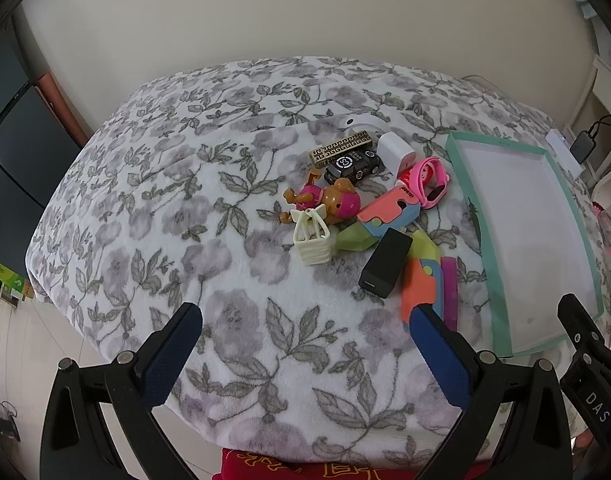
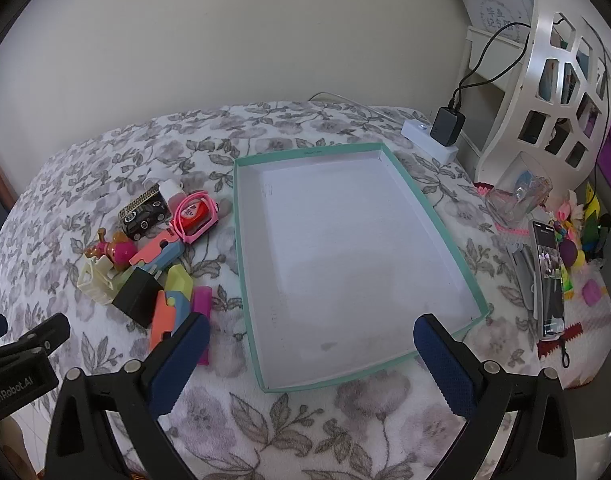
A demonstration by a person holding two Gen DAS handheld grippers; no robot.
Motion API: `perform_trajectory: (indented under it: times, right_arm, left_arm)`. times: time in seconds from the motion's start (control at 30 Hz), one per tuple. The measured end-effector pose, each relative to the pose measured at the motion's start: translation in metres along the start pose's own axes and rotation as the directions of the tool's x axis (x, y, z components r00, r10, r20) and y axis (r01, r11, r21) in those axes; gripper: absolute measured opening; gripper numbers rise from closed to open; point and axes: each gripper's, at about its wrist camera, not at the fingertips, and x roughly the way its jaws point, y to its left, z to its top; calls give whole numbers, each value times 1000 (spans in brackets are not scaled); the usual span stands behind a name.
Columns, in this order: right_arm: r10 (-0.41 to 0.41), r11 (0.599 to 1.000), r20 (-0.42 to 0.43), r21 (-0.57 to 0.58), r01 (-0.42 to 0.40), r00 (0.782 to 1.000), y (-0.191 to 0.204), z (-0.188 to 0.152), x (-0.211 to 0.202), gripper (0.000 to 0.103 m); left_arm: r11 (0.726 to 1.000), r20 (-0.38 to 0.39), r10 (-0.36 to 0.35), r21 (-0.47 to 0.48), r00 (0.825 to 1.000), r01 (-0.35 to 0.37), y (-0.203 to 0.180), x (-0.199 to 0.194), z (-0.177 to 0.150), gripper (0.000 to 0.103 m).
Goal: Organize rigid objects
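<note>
1. A table covered by a white blanket (image 1: 209, 184) printed with grey-purple flowers carries everything; a plain cream wall stands behind its far edge.
2. The left gripper (image 1: 305, 344) hangs over the blanket's near edge, tilted downward. Its blue-padded jaws stand wide apart with nothing between them, only bare blanket.
3. Beyond it, toward the middle of the blanket, lies a loose pile of small rigid things, well apart from the left fingers on its left side.
4. At the pile's left: a brown and pink toy dog (image 1: 329, 200) lying on its side, with a cream plastic basket (image 1: 311, 236) touching it on the near side.
5. Behind these: a gold-patterned bar (image 1: 341, 148), a black toy car (image 1: 353, 166) and a white charger block (image 1: 395, 154).
6. Further right: a pink watch (image 1: 425, 180) looped around a small red item, a pink and blue folding toy (image 1: 389, 210), and a black power adapter (image 1: 385, 268) resting on an orange, blue and yellow toy (image 1: 419, 276). That toy's near end reaches the left gripper's right finger; whether they touch I cannot tell.
7. Right of the pile, a shallow tray (image 2: 247, 280) with a teal rim and white floor lies flat. It holds nothing.
8. The right gripper (image 2: 309, 344) hovers over the tray's near edge, jaws fully spread, holding nothing.
9. At the blanket's far right corner sits a white power strip (image 2: 415, 130) with a black plug in it; a phone (image 2: 549, 280) stands near the right edge.
</note>
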Motion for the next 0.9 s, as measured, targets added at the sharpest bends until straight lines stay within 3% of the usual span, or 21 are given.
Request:
perform_trajectory:
  times: [0.9]
  right_arm:
    - [-3,1000,-3,-5,3,1000,1,1,0,103]
  left_arm:
    - [1000,-19,10,-5,1000,-10,1,5,-1,103]
